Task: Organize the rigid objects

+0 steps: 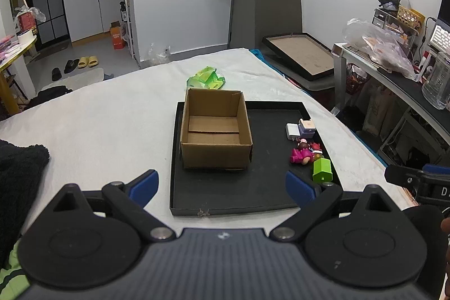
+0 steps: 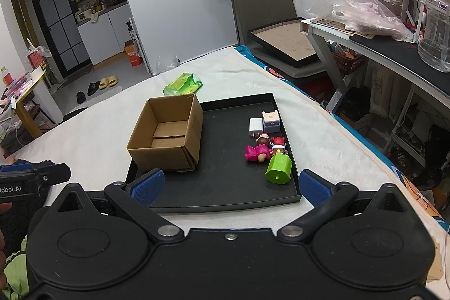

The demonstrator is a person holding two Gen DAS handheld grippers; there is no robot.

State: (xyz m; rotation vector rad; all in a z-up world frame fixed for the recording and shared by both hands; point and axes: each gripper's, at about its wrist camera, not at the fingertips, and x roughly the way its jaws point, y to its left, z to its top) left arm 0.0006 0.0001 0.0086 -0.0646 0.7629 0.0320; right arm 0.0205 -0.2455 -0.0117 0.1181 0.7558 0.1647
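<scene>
A black tray (image 1: pixel 225 196) (image 2: pixel 225 187) lies on a white cloth. On its left part stands an empty cardboard box (image 1: pixel 216 128) (image 2: pixel 168 131). Along its right side lie a white charger (image 1: pixel 292 130) (image 2: pixel 255 125), a pale lilac box (image 1: pixel 307 128) (image 2: pixel 271 120), a pink figure (image 1: pixel 300 155) (image 2: pixel 257 152), a red figure (image 1: pixel 316 148) (image 2: pixel 279 143) and a green toy house (image 1: pixel 323 170) (image 2: pixel 278 169). My left gripper (image 1: pixel 222 186) hovers open over the tray's near edge, holding nothing. The right gripper (image 2: pixel 230 186) is open too, near the tray's front.
A green plastic packet (image 1: pixel 206 78) (image 2: pixel 182 85) lies behind the box. A black fabric heap (image 1: pixel 19 167) sits at the left. A chair with a framed board (image 1: pixel 301 55) (image 2: pixel 289 45) and a cluttered desk (image 2: pixel 393 47) stand to the right of the table.
</scene>
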